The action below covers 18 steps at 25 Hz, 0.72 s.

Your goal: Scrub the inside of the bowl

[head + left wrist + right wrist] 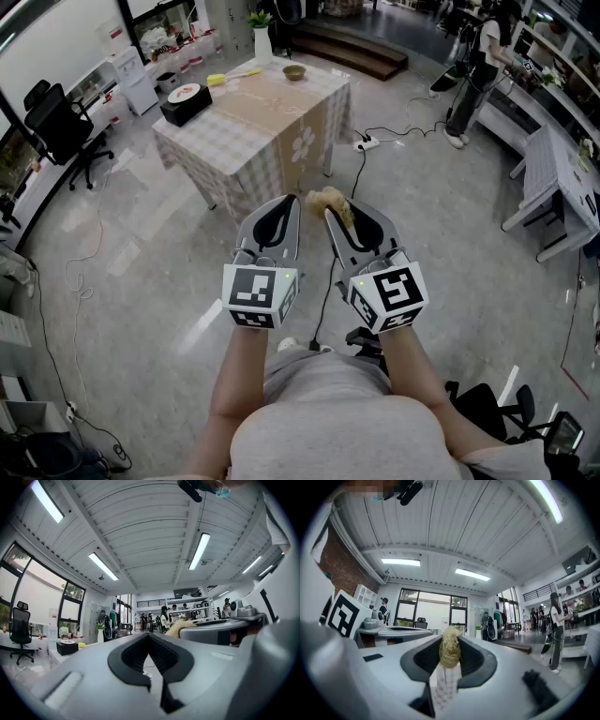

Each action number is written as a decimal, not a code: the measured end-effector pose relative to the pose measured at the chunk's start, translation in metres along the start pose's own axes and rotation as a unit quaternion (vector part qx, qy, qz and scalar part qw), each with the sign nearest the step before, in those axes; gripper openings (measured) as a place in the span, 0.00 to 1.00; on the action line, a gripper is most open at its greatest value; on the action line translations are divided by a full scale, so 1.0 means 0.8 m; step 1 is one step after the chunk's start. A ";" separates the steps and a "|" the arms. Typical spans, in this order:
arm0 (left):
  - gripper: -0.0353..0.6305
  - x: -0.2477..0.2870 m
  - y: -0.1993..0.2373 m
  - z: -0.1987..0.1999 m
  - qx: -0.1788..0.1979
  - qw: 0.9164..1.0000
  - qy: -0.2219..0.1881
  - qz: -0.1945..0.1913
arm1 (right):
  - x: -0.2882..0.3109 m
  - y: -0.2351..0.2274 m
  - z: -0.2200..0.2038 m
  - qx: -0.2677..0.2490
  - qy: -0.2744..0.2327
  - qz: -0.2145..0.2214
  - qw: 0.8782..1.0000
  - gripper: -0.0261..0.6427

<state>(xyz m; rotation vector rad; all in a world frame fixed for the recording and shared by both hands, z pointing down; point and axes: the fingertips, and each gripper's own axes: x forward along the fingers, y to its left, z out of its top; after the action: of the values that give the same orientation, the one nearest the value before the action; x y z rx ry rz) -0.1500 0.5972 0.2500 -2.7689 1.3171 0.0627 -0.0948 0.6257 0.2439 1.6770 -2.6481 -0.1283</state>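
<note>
Tan scrubber [450, 650] clamped in right tongs [342, 217].

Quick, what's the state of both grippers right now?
Left gripper: jaws closed, nothing held.
Right gripper: jaws closed on the fibrous scrubber.

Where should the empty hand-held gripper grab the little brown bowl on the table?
Probably the rim. The bowl sits upright, mouth open to the top, so the left hand-held gripper would best come down from above, one jaw inside the wall, one outside, on its left side, leaving room for the scrubber held by the right hand-held gripper.
</note>
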 end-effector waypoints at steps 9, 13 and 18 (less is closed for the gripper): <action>0.06 0.005 -0.035 -0.020 -0.001 1.000 0.004 0.003 | -0.021 -0.021 -0.030 -0.003 0.017 0.009 1.000 0.19; 0.06 0.017 -0.039 -0.030 -0.007 1.000 0.007 0.007 | -0.020 -0.032 -0.036 -0.007 0.023 0.019 1.000 0.19; 0.06 0.037 -0.035 -0.037 -0.005 1.000 0.011 0.007 | -0.008 -0.045 -0.038 0.004 0.013 0.023 1.000 0.18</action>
<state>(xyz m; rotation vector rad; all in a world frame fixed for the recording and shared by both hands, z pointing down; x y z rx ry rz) -0.1094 0.5894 0.2787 -2.7768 1.3446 0.0410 -0.0584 0.6140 0.2721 1.6079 -2.6691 -0.0954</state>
